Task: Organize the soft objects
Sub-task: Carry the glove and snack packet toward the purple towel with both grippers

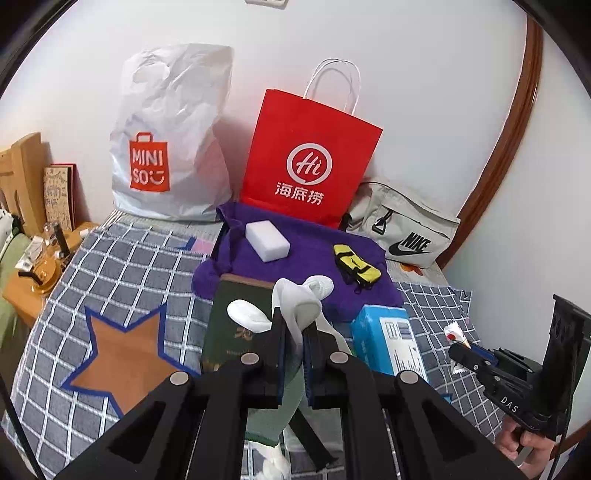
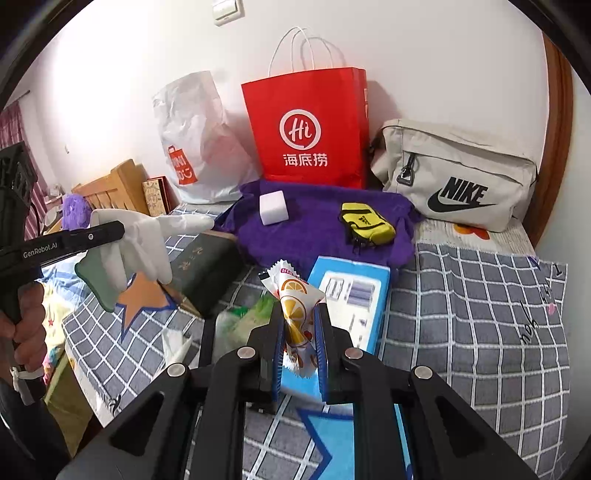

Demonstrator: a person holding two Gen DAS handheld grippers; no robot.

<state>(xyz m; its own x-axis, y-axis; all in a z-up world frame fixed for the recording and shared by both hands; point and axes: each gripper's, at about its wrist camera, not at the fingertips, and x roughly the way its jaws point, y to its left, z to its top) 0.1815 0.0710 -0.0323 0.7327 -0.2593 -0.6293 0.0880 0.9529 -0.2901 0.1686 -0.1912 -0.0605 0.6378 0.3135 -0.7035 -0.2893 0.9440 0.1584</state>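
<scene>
You're facing a plain white wall (image 1: 406, 55), evenly lit, with a white switch plate (image 2: 227, 11) set high on it. A curved brown wooden trim (image 1: 517, 122) runs down the wall at your right. Below you lies a bed (image 1: 122, 266) under a grey cover with a white grid and an orange star outlined in blue. At the left stands a pale wooden headboard (image 2: 110, 188), with a low wooden bedside stand (image 1: 22, 295) beside it, and striped curtains (image 2: 14, 122) hang farther off.

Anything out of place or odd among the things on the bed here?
One thing: a hard green book lies among soft items. Otherwise both grippers are holding something, the left gripper a white glove, the right gripper a snack packet.
</scene>
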